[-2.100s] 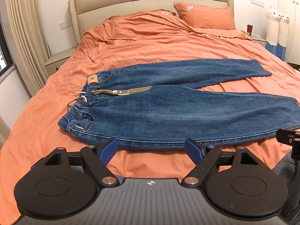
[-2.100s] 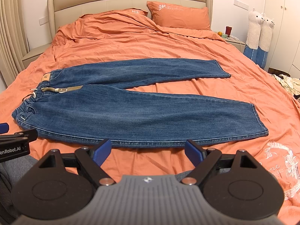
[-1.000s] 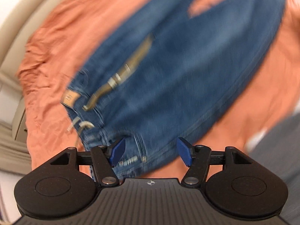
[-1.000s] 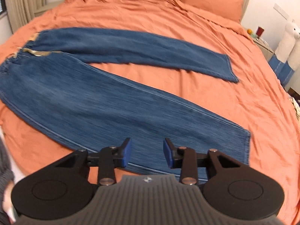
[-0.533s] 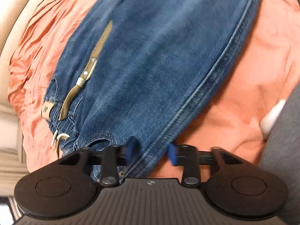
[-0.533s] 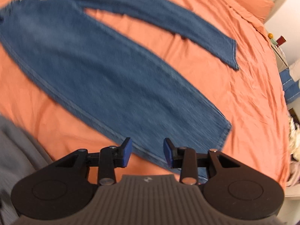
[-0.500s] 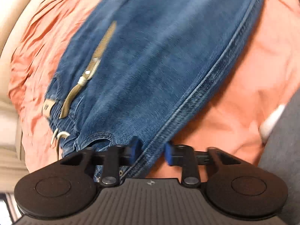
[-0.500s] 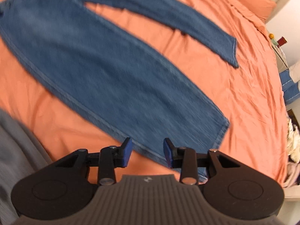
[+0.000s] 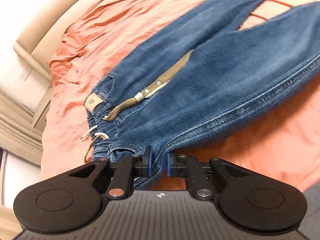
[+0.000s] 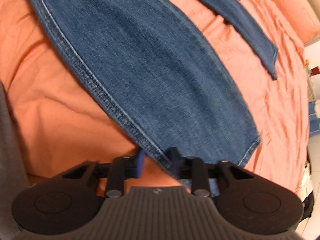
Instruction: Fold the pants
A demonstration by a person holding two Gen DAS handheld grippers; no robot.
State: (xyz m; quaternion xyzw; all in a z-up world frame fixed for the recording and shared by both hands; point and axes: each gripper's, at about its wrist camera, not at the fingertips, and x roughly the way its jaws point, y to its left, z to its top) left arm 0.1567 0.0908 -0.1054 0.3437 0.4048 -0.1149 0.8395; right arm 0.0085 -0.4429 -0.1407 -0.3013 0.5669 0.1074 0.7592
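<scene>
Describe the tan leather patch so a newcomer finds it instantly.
Start at the blue jeans spread on the orange bedsheet and follow them to the gathered waistband. The leather patch sits at its far corner, above the white drawstrings; it alone is flat, tan and stamped.

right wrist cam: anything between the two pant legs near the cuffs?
Only bare orange bedsheet between the near leg and the far leg; seen in the right wrist view.
</scene>
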